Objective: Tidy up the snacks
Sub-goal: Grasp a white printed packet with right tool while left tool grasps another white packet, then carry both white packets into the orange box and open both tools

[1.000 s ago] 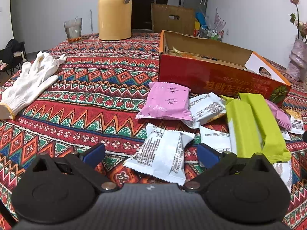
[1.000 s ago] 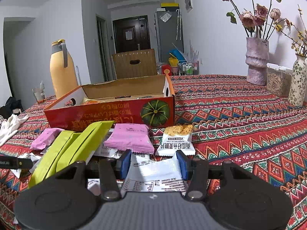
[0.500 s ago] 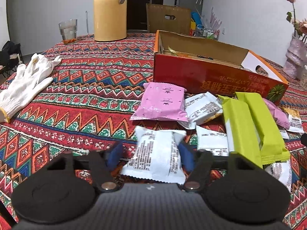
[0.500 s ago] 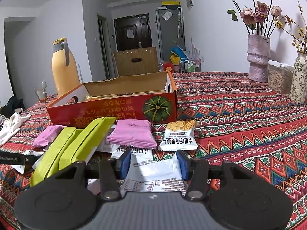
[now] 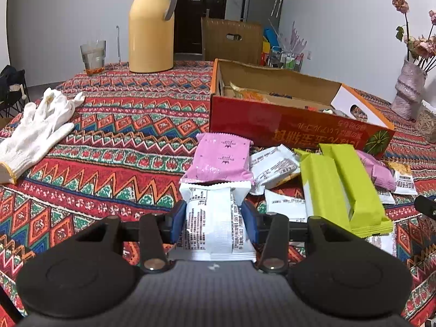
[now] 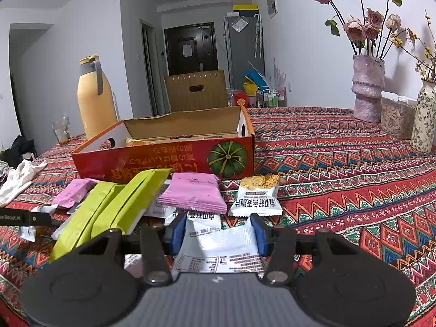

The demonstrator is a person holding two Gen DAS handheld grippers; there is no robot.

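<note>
On the patterned cloth, before an open red cardboard box point(image 5: 286, 125) point(image 6: 163, 160), lie loose snacks. Among them are a pink packet point(image 5: 222, 158) point(image 6: 194, 193), two long green packets point(image 5: 340, 182) point(image 6: 114, 209) and several white ones. My left gripper point(image 5: 214, 219) is closing on a white snack packet point(image 5: 215, 199); its blue pads press the packet's sides and the wrapper bulges between them. My right gripper point(image 6: 216, 231) stays shut on another white packet point(image 6: 218, 245), which is bent between the pads. A few snacks lie inside the box.
A yellow thermos point(image 5: 151, 27) and a glass point(image 5: 93, 55) stand at the far left. White gloves point(image 5: 38, 125) lie at the left edge. Two vases point(image 6: 368, 87) point(image 6: 425, 117) and a jar point(image 6: 395, 120) stand at the right. Bare cloth stretches right of the box.
The left gripper's jaws came together from wide open onto the white packet, which now stands squeezed between the pads. The right gripper and its packet have not moved.
</note>
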